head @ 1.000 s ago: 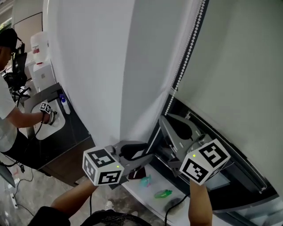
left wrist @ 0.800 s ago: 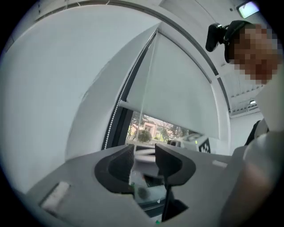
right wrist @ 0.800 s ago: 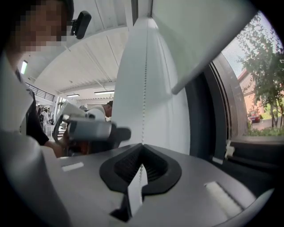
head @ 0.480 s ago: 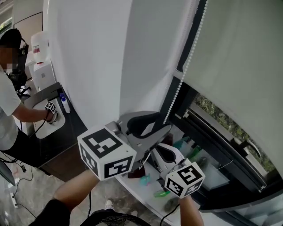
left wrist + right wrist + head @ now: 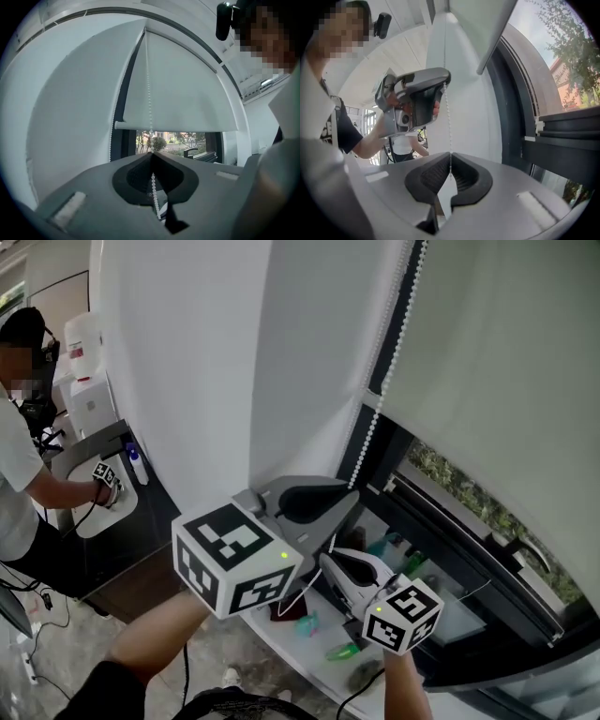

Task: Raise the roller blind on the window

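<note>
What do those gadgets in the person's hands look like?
The left gripper and the right gripper are grey plastic shells tapering to two jaws lined with black ribbed pads. Each carries a white cube with black square markers and a small green light. Forearms are bare; a dark sleeve shows on the left arm. The left jaws are closing on the bead chain.

Office-like workroom, probably a lab: water dispenser at upper left, person at a table at left edge, tall window at right.
</note>
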`<state>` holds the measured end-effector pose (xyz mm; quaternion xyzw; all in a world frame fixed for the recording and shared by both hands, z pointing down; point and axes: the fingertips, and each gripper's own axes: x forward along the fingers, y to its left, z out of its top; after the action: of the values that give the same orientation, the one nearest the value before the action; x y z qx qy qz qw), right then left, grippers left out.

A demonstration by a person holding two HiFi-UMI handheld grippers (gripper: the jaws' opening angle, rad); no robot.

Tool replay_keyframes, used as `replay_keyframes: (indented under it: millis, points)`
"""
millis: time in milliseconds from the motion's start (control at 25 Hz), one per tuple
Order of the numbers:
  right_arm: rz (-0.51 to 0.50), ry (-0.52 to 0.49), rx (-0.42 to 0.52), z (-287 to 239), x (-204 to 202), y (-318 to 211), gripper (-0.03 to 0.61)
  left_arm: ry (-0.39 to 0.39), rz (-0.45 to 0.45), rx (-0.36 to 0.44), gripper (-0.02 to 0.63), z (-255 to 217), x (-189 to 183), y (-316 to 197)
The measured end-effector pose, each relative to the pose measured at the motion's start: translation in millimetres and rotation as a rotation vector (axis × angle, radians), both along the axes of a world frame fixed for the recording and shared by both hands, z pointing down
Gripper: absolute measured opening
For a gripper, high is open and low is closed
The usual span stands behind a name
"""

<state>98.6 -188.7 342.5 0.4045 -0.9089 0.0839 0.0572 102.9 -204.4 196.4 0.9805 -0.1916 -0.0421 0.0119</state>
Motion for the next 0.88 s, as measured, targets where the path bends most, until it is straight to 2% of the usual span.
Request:
replay_keyframes:
  millis: [40, 120, 200, 320, 480, 600, 720, 800, 880]
  points:
    - [-0.012, -0.035, 0.001, -8, 5, 2, 0.015, 0.0, -0.006, 0.005, 0.009, 0, -2, 0]
    - [-0.013, -0.121, 0.017, -33, 18, 1, 0.1, 0.005, -0.017, 0.004, 0.011, 4, -7, -2]
    - [0.024, -0.188, 0.047, -63, 35, -9, 0.112, -0.016, -0.013, -0.02, 0.011, 16, -6, -4]
    - [0.049, -0.227, 0.133, -114, 39, -18, 0.112, -0.111, -0.005, -0.054, 0.011, 54, 4, -4]
    - [-0.035, -0.217, 0.249, -171, 6, -13, 0.112, -0.228, 0.01, -0.155, 0.011, 121, 10, -5]
    - [-0.058, -0.159, 0.292, -188, -15, -17, 0.112, -0.297, 0.01, -0.209, 0.011, 163, 5, -8]
    - [-0.044, -0.107, 0.31, -189, -20, -25, 0.088, -0.329, 0.018, -0.256, 0.011, 191, 2, -7]
    - [-0.029, -0.107, 0.311, -188, -17, -29, 0.043, -0.334, 0.025, -0.265, 0.011, 198, 2, -5]
    - [-0.02, -0.11, 0.307, -186, -15, -32, 0.035, -0.334, 0.037, -0.261, 0.011, 199, 4, -1]
